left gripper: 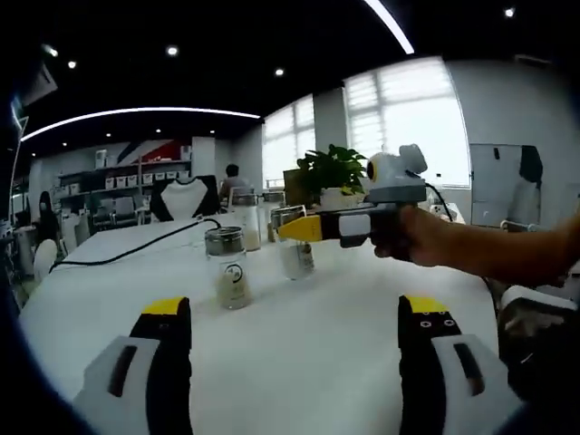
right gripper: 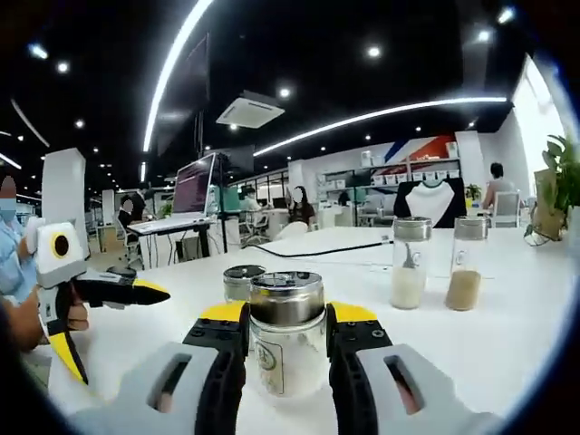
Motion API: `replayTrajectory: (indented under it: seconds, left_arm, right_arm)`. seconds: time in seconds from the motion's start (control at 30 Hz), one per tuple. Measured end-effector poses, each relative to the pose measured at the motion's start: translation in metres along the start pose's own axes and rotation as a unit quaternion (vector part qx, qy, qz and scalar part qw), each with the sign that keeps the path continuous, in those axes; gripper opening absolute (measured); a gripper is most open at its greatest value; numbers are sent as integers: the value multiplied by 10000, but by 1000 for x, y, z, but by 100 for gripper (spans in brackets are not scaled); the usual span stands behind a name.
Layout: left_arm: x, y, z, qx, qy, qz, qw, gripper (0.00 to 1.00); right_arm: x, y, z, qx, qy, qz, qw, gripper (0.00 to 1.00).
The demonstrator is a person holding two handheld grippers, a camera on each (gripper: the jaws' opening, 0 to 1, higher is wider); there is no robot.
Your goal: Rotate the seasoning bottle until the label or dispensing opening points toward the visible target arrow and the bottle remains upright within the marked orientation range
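- Up close in the right gripper view: right gripper clamped on a seasoning bottle, one yellow-tipped jaw pressed to each side of the glass.
- Standing upright on the white table, silver cap on top, a label patch on the glass facing the camera; contents hard to make out.
- Just behind it, a second silver-capped jar, mostly hidden.
- Further off to the right in that view, two more upright jars well apart from the held one: a pale-filled jar and a tan-filled jar side by side.
- Far left of that view: left gripper held in a hand, jaws spread wide and holding nothing.
- Seen from the left gripper view: left gripper with both jaws far apart at the bottom, bare table between them.
- Ahead in that view, a pale-filled jar upright with a black cable trailing behind it.
- Right gripper reaching in from the right on a person's forearm, yellow tips at the held bottle.
- Behind, a potted plant near the windows.
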State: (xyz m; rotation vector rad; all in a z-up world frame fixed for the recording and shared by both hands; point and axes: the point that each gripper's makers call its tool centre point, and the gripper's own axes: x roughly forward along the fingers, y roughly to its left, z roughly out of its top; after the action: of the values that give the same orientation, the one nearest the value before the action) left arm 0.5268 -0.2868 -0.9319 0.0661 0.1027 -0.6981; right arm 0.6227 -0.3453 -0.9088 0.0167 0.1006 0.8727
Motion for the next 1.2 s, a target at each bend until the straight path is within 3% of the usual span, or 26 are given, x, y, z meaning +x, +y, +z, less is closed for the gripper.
replayTrajectory:
  seconds: [0.73, 1.2]
  left_arm:
    - [-1, 0, 1, 10, 54, -18, 10000, 100]
    - [1, -5, -4, 75, 166, -66, 9998, 100]
  right_arm:
    - [14, -19, -14, 66, 164, 19, 9998, 31]
    - [16, -19, -15, -153, 175, 318, 9992, 31]
